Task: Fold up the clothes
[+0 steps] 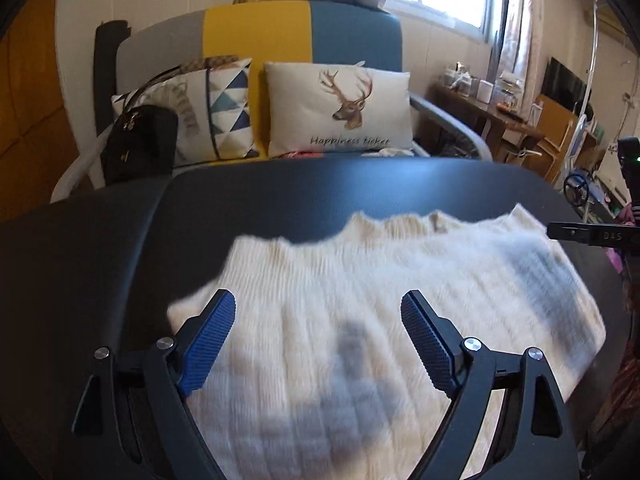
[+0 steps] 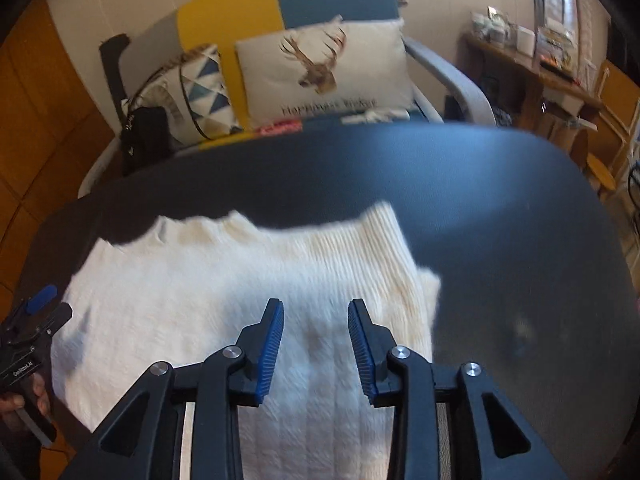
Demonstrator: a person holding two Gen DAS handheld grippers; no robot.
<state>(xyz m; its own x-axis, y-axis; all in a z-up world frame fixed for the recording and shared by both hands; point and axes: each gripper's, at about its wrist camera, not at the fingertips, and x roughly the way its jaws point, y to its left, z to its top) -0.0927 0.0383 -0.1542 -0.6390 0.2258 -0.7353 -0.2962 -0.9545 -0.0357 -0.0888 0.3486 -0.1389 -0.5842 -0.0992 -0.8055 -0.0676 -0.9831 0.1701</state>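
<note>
a cream knit sweater (image 1: 360, 300) lies flat on the dark table (image 1: 280, 192), long axis left-to-right, scalloped edge toward the sofa (image 1: 256, 36); left gripper (image 1: 318, 340) and right gripper (image 2: 316, 344) hover above, jaws spread, empty.

Left claw (image 1: 318, 310): matte black linkage arms, two ridged blue pads (image 1: 208, 342), and round silver screws (image 1: 165, 344) at each pivot. Triangular cut-outs mark the outer arms. Right claw (image 2: 316, 322): the same black frame, with narrower blue ribbed pads (image 2: 270, 350) and four silver screws (image 2: 233, 352). In the right wrist view, the left claw's black body shows small white lettering, too small to read, and a hand (image 2: 24, 400) with bare skin beneath it.
</note>
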